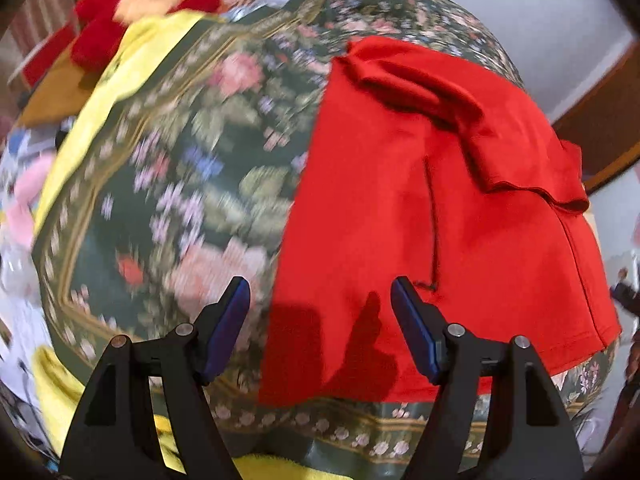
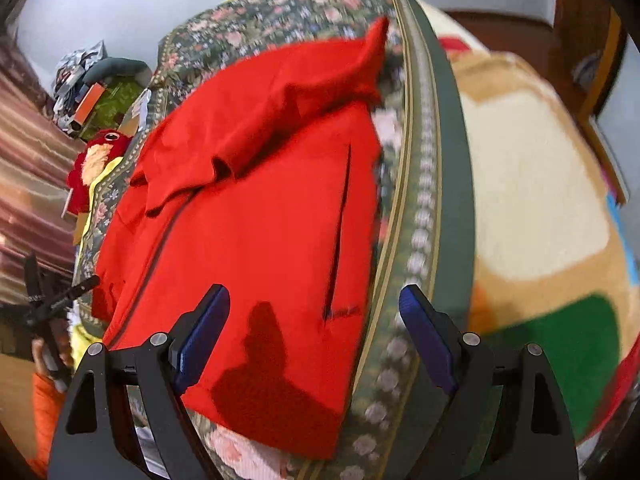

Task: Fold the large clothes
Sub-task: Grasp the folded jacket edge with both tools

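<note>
Left wrist view: red garment lies flat on the floral green bedspread, filling centre to right of frame. Its long axis runs from the bottom centre up toward the upper right; the hem sits at the lower edge, and a folded-over flap with a wavy edge lies across the upper right part. What kind of garment it is cannot be told. Left gripper hangs above the garment's lower left corner, jaws apart, nothing between the blue pads; its shadow falls on the red cloth. Bedspread pattern is motion-blurred at left. Yellow cloth borders the bedspread on the left; a red plush toy at upper left is blurred.

Right wrist view: same garment fills centre frame, long axis bottom to top, one corner sticking up at upper centre, a dark slit running lengthwise right of centre. Right gripper hovers over the bottom edge, jaws apart and empty. A multicoloured fleece blanket covers the right side. The other gripper at the far left edge is partly cut off.
</note>
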Demonstrator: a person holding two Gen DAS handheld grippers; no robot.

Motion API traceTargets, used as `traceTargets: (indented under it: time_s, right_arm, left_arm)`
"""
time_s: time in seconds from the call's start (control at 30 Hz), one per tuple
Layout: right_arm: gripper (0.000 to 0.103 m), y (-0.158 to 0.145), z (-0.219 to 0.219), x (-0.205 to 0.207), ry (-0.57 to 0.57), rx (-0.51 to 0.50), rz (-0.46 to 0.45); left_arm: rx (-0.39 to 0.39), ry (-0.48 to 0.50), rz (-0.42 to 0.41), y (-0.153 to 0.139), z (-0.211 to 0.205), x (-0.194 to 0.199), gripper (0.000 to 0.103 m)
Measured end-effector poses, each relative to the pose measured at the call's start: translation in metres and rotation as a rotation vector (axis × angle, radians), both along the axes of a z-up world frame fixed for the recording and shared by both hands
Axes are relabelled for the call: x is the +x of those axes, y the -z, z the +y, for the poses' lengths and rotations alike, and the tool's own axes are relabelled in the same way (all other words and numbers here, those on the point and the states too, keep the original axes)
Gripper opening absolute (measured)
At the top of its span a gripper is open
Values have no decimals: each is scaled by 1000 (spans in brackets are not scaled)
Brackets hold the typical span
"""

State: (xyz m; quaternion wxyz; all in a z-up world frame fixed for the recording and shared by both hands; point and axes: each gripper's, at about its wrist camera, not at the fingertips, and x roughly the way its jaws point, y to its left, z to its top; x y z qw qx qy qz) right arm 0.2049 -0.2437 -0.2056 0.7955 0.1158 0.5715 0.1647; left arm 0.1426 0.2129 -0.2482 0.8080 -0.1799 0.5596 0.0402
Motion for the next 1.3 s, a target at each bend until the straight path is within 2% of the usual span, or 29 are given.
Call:
traceTargets:
  time_s: [0.27,0.4,0.43,0.5,0.53,0.57,0.6,0.63,0.73,0.8,1.03,1.3]
  right_arm:
    - [86,6,3,-2,8,70,9]
    - [87,10,8,0,7,101,-3]
    - [85,11,10,1,7,101,-8]
    - [79,10,13,1,5,101,-22]
    - [72,10,14,1,4,91,-26]
    - [68,10,14,0,1,80,-30]
    - [57,9,15,0,-4,68,-36]
    - [46,8,14,0,-13,70,-41]
    - [23,6,14,0,-46,122,-39]
    - [17,4,17,1,-59,133,-43]
    - [15,-18,27,7,-76,145,-139]
    - [15,-50,30,38,-41,143,-254]
  left_arm:
    - [-115,-26,-5,15,2,-19,72]
    - [-97,6,-10,16,-9,-18,71]
    - [-73,5,-10,16,-11,-18,66]
    - [-20,-4,-4,16,-14,-17,35]
    - [-23,-2,-2,16,-15,-16,28]
    - [-45,1,-1,16,-15,-15,14]
    - [-63,7,0,17,-18,-12,9]
    - [-70,16,-4,16,-21,-10,9]
    - [-67,48,-24,10,-31,-4,6]
    - [-81,57,-43,3,-36,1,4]
    - [-124,85,-179,-50,-42,23,3]
    - [-83,52,-380,-117,-33,68,3]
